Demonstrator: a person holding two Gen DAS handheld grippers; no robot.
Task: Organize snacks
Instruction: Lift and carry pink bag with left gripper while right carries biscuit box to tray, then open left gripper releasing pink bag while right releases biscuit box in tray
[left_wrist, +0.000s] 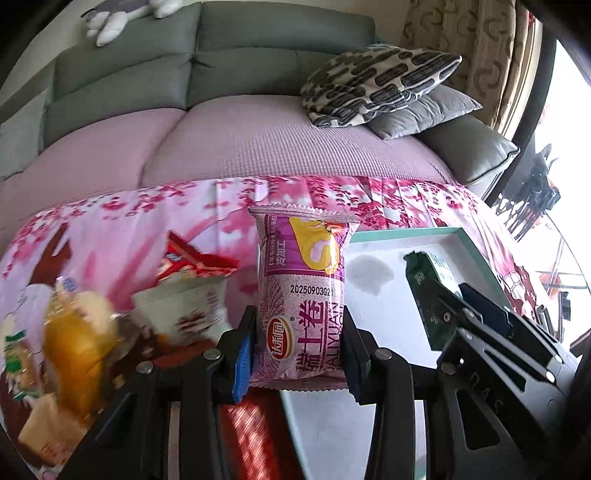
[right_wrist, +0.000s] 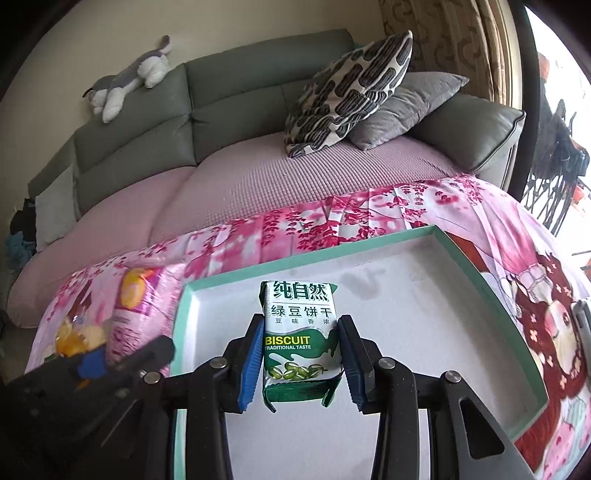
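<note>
Two packets are riding in my tongs at once, one per hand, so a single trip is filling the tray.

Far left, near the table's left edge: the unsorted snack pile (left_wrist: 122, 314) is lying on the floral tablecloth (left_wrist: 122, 218), blurred in the left wrist view. It is waiting there as the source heap; I cannot tell the items apart beyond a red-and-white wrapper and something orange.

Next, my left tongs (left_wrist: 297, 354) are pinching the purple roll-cake packet (left_wrist: 304, 299) by its lower half, both pads pressing its sides. I am holding it upright and low so that its free top end is clearing the rim. It is hanging over the left rim of the teal-edged tray (left_wrist: 406, 230), just crossing from cloth to tray.

To the right, my right tongs (right_wrist: 301, 363) are pinching the green biscuit packet (right_wrist: 301, 332) by its side gussets, label facing up. It is hanging above the tray's (right_wrist: 480, 280) near-left part, inside the rim.

The tray's white floor is looking bare, apart from a greyish stain toward the far edge. Judgement: both packets are probably going down side by side, starting a row from the left.
</note>
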